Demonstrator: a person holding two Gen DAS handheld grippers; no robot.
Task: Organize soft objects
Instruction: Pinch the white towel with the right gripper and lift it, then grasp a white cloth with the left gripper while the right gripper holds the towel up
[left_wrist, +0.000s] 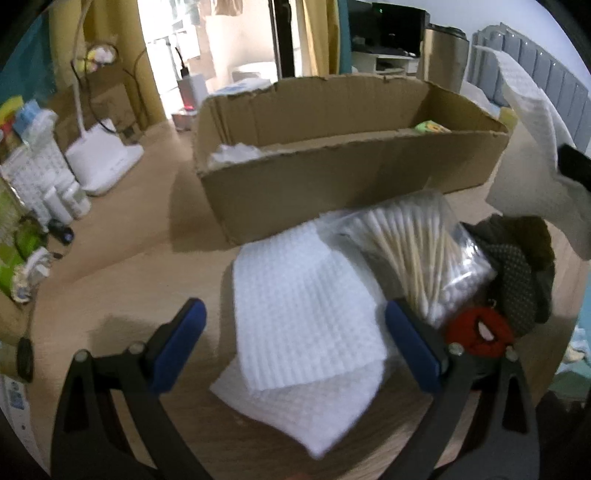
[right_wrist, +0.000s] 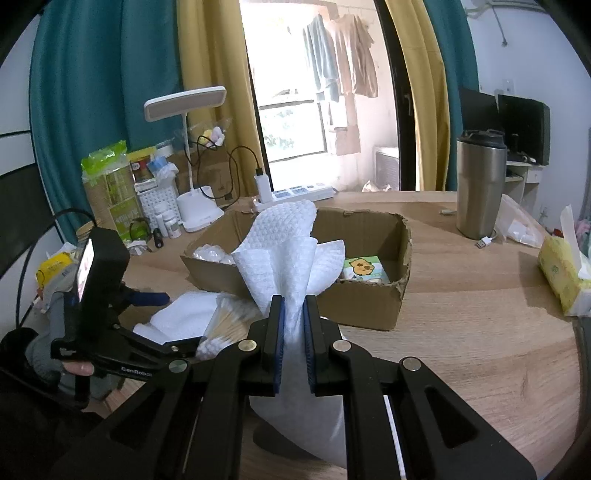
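Observation:
My left gripper (left_wrist: 295, 325) is open and empty, low over white textured cloths (left_wrist: 299, 314) stacked on the wooden table. A clear bag of cotton swabs (left_wrist: 413, 251) lies against them, with dark fabric (left_wrist: 517, 280) and a red knitted piece (left_wrist: 478, 330) to its right. My right gripper (right_wrist: 294, 314) is shut on a white textured cloth (right_wrist: 284, 243) and holds it up in front of the open cardboard box (right_wrist: 369, 306). That cloth shows in the left wrist view (left_wrist: 532, 110) at upper right. The box (left_wrist: 332, 177) holds white cotton balls (right_wrist: 212, 254) and a small green packet (right_wrist: 364, 269).
A white desk lamp (right_wrist: 195, 206), small bottles (right_wrist: 170, 221) and snack packs (right_wrist: 110, 181) stand at the table's left. A power strip (right_wrist: 295, 194) lies behind the box. A steel tumbler (right_wrist: 480, 184) and a yellow tissue pack (right_wrist: 561, 273) sit to the right.

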